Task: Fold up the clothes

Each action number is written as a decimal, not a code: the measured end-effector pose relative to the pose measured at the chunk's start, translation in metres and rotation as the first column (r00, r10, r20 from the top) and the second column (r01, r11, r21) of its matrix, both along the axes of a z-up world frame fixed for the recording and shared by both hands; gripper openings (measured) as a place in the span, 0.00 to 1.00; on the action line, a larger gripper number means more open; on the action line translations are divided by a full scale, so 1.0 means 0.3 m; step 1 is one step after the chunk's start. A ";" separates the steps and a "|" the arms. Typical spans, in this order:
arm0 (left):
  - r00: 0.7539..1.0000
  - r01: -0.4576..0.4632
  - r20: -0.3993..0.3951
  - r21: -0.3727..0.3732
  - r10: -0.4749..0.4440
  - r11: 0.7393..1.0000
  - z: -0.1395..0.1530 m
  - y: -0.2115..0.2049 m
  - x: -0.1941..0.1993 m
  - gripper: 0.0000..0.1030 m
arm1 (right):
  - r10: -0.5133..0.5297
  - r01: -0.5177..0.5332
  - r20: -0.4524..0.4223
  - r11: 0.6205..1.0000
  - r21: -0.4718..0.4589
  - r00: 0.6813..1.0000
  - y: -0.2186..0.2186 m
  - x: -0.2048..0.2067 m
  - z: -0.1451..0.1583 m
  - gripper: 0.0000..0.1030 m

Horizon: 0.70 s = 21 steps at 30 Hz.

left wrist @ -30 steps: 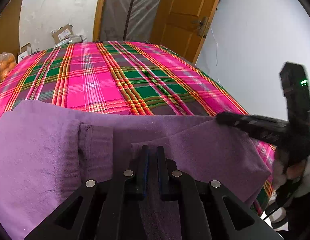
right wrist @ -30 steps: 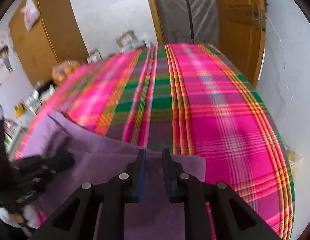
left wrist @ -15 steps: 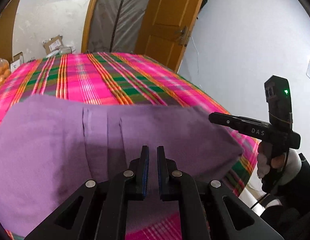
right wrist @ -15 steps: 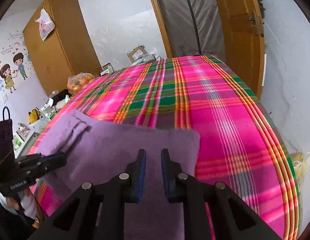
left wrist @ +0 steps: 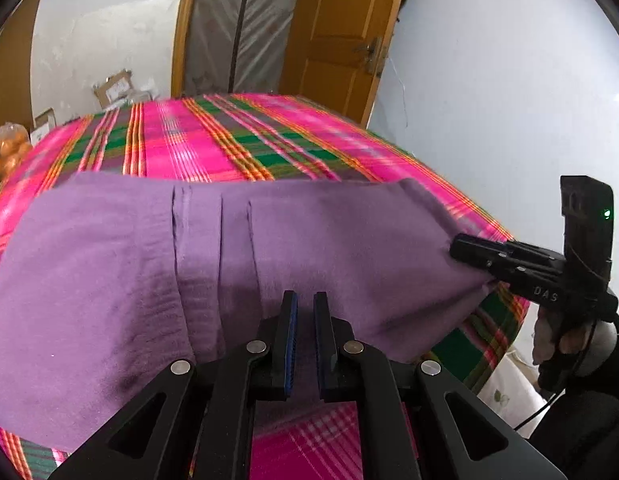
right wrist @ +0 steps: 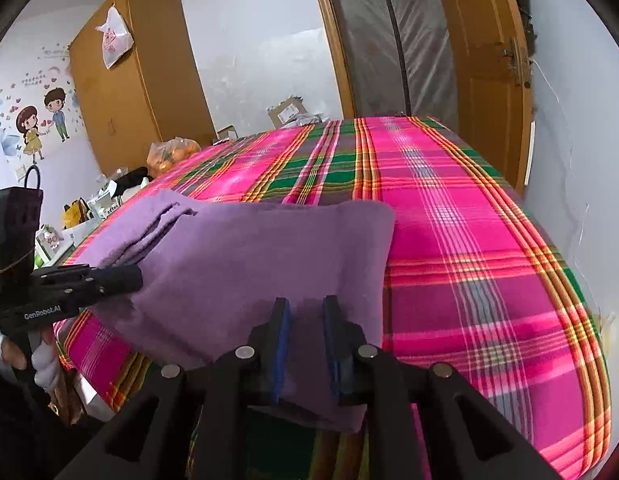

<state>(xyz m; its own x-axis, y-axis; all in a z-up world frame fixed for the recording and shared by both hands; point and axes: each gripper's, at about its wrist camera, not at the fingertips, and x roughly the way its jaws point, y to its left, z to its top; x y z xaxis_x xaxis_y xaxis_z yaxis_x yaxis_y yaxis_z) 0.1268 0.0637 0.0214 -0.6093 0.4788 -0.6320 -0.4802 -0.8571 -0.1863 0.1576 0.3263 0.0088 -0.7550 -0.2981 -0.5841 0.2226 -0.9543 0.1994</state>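
Note:
A purple garment (left wrist: 157,272) hangs stretched between my two grippers above the near part of a bed with a pink, green and orange plaid cover (left wrist: 213,144). My left gripper (left wrist: 303,312) is shut on the garment's near edge. My right gripper (right wrist: 305,316) is shut on the garment's (right wrist: 245,264) other near corner. In the left wrist view the right gripper (left wrist: 457,250) shows at the right, pinching the cloth. In the right wrist view the left gripper (right wrist: 135,276) shows at the left, pinching the cloth. Seams and folded layers run across the garment's middle.
The plaid bed (right wrist: 449,216) stretches away to a doorway with a plastic-covered opening (right wrist: 393,40) and a wooden door (left wrist: 341,32). A white wall (left wrist: 509,100) runs along the bed's right side. A wooden wardrobe (right wrist: 137,96), a bag of oranges (right wrist: 171,152) and cardboard boxes (left wrist: 115,90) stand left and behind.
Both grippers have lifted and pulled back toward the bed's near edge with the garment, which has come up off the bed and now hangs taut between them.

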 end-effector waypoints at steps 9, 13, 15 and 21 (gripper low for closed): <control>0.978 -0.196 -0.064 0.041 0.199 0.980 0.080 -0.184 -0.036 0.08 | 0.015 -0.015 -0.010 1.000 0.016 1.000 -0.028 0.005 -0.003 0.33; 0.969 -0.247 0.026 0.013 0.246 0.969 0.008 -0.234 -0.066 0.08 | 0.025 -0.025 0.014 1.000 0.002 1.000 -0.014 -0.008 0.011 0.30; 0.971 -0.240 0.022 0.023 0.239 0.971 0.007 -0.235 -0.055 0.08 | 0.001 0.000 0.013 1.000 -0.019 1.000 0.012 -0.008 0.030 0.27; 0.981 -0.188 -0.035 0.057 0.190 0.981 0.043 -0.206 -0.036 0.08 | -0.090 0.097 0.049 0.980 -0.173 0.995 0.151 -0.035 0.049 0.30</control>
